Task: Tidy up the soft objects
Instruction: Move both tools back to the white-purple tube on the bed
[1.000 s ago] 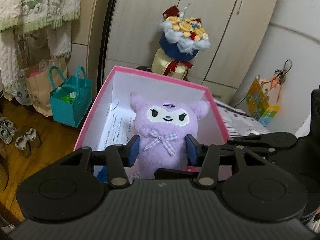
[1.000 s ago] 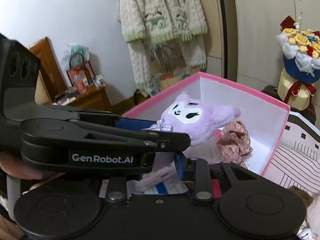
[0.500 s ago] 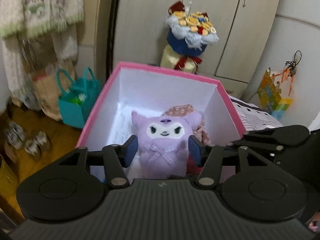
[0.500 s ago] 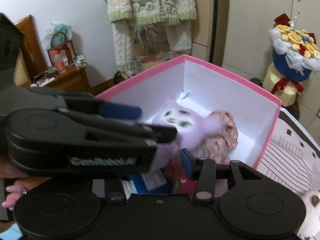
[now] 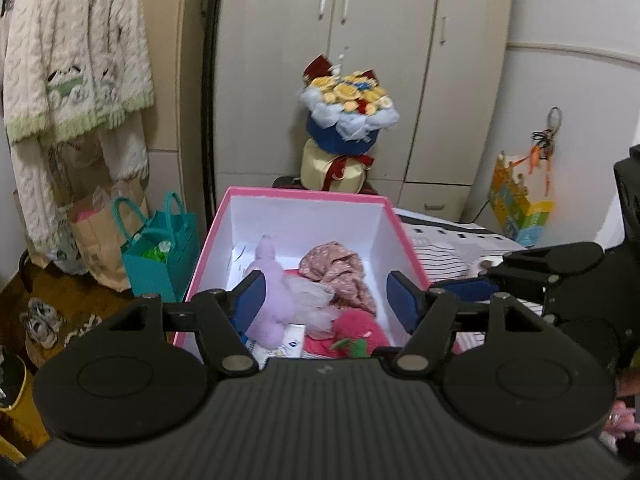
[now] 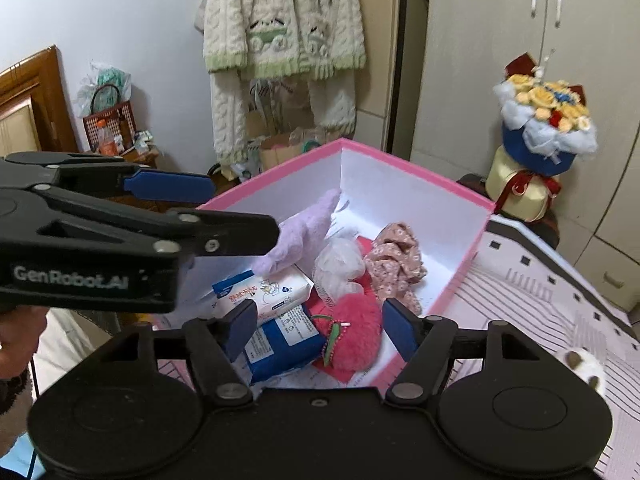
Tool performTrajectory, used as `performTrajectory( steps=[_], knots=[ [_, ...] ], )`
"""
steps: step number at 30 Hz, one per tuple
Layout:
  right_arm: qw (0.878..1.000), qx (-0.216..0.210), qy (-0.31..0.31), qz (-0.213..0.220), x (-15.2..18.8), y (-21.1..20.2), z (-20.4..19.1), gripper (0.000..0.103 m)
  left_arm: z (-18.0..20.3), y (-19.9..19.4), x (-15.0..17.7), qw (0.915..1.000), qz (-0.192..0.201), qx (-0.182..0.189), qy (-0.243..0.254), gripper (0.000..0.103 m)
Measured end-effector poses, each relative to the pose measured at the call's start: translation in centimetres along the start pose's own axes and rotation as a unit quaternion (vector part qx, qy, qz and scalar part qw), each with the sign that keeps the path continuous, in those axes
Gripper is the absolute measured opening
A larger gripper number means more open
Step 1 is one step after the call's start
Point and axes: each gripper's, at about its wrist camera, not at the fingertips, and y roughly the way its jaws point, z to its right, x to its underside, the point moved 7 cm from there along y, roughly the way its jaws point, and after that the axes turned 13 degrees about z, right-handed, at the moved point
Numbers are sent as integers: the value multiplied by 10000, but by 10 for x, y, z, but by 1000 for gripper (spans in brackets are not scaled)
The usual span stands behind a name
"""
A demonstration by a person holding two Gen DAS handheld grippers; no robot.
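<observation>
So the purple plush (image 5: 272, 296) is lying face-down in the pink box (image 5: 308, 194), on its left side, one end resting on a white tissue pack (image 6: 264, 292) and its ear up against the white inner wall. It's below and ahead of the left hand-held gripper (image 5: 326, 300), nearer that one's left finger than its right, and nothing's pinching it. Next to it in the box there's a crumpled clear bag (image 6: 338, 264), a floral fabric piece (image 6: 396, 264) toward the right wall, a pink fuzzy toy (image 6: 352, 336) at the near end and a blue pack (image 6: 284, 340) beside it. The near half of the box is pretty crowded, but the far corner floor is bare white and the top is wide open. The box sits on a striped bed cover (image 6: 532, 296), with a flower bouquet (image 5: 348, 120) behind it and a teal bag (image 5: 160, 252) on the floor to its left. Both hand-held grippers have just been spreading their jaws; the left one is parted with only air between the pads. The right hand-held gripper (image 6: 318, 324) hovers over the near end, jaws wide apart, gripping nothing.
</observation>
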Motion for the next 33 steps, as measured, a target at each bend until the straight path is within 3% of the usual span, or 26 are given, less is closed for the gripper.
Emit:
performTrajectory(
  steps=[8,20,27,33],
  knots=[
    [9982,261,12,541,-1,-65,14,79,33,-38,-11,9991,261,266,192,73],
    [9851,820,711,1331,42,-155,91,80,105,-46,11,9942,179,1018,300,75],
    [9760,1203,712,1670,66,-171,125,89,155,-25,38,9899,24,1331,491,75],
    [9796,1090,707,1535,87,-156,144,89,179,7,62,9906,-177,1314,332,75]
  ],
)
